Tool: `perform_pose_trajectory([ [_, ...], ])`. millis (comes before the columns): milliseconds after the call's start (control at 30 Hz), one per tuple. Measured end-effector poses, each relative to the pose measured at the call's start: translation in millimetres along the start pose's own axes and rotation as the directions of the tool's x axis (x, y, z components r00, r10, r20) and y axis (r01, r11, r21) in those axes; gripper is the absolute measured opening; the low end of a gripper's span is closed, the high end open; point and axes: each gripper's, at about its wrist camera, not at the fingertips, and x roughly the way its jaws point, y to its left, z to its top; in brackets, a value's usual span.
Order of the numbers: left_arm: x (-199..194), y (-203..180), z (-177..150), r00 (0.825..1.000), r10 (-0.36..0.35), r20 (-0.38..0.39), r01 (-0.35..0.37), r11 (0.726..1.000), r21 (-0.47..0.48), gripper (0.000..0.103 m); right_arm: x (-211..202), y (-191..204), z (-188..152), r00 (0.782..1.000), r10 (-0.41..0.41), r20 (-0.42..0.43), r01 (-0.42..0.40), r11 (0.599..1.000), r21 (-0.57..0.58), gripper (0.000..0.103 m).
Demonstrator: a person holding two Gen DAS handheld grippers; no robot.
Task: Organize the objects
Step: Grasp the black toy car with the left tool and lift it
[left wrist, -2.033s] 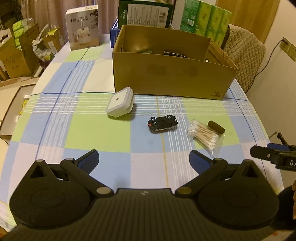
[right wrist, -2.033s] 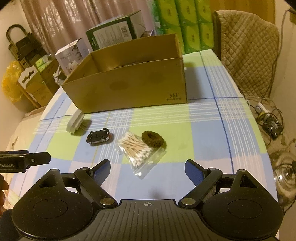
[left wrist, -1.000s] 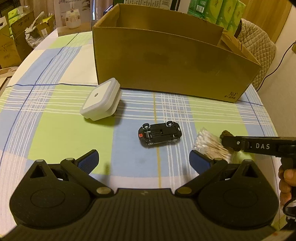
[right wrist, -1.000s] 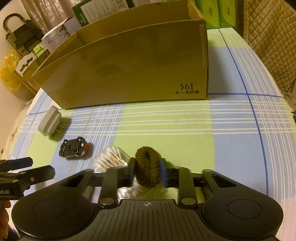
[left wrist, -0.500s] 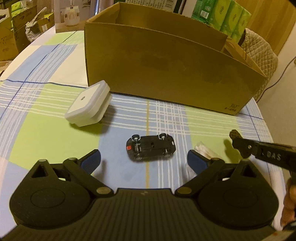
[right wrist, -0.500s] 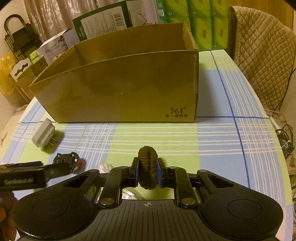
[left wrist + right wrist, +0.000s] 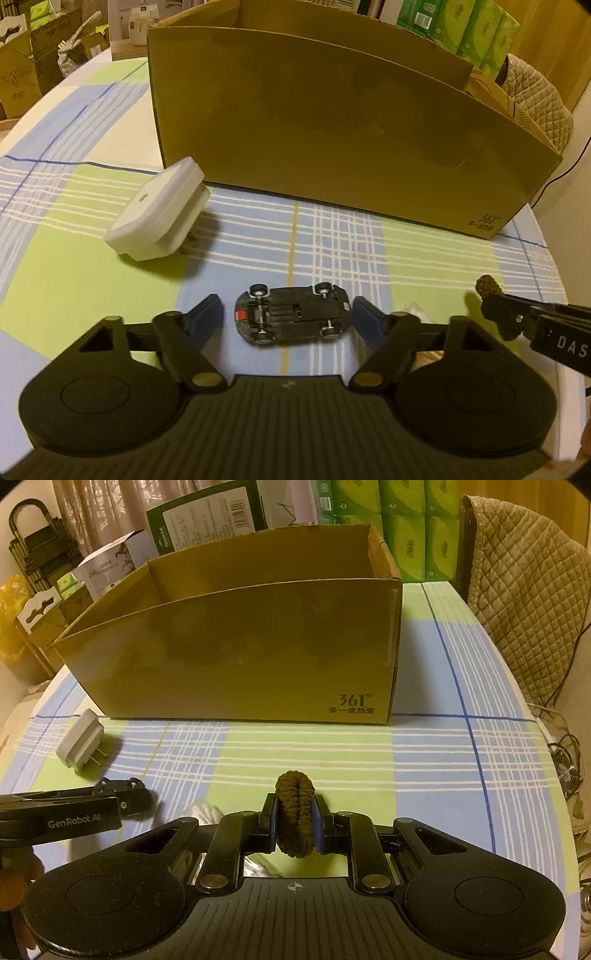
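the cardboard box stands open-topped toward the far edge of the table, and its near wall is tall; anything carried low may catch that rim instead of clearing it. the white plug adapter lies on its side just in front of the box's left end, prongs out, not yet touched. near the front edge of the table the toy car rests upside down, wheels up, between the spread fingers of the left gripper, which stand wide with a gap on each side and hold nothing. closing on it end to end looks risky: the hard shell could slide or spin away before the pads bite. a clear bag sits just beside the left gripper's right finger and might get pinched along with the car. the right gripper is clamped tight on the brown hair tie, squashing it upright above the table; being soft, it may cling to the pads on release.
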Motion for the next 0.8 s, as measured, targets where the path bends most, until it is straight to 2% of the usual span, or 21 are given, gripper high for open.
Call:
perform_pose_trajectory([
  [67,-1,1,0,1.0,0.009,0.0,-0.009,1.0,0.011,0.062,-1,0,0,1.0,-0.001,0.004,0.001,1.0,0.0,0.015],
  [300,-14,12,-10,1.0,-0.007,-0.008,0.007,0.999,0.041,0.062,-4,4,0,1.0,0.002,0.017,-0.001,1.0,-0.013,0.015],
  [600,-54,30,-26,1.0,-0.003,0.011,0.003,0.997,0.071,0.062,-19,22,-9,0.999,0.024,0.036,-0.022,0.999,-0.037,0.015],
  [800,-83,36,-28,1.0,-0.013,0.024,0.012,0.997,0.078,0.062,-42,38,-23,0.998,0.041,0.038,-0.041,0.999,-0.008,0.015],
])
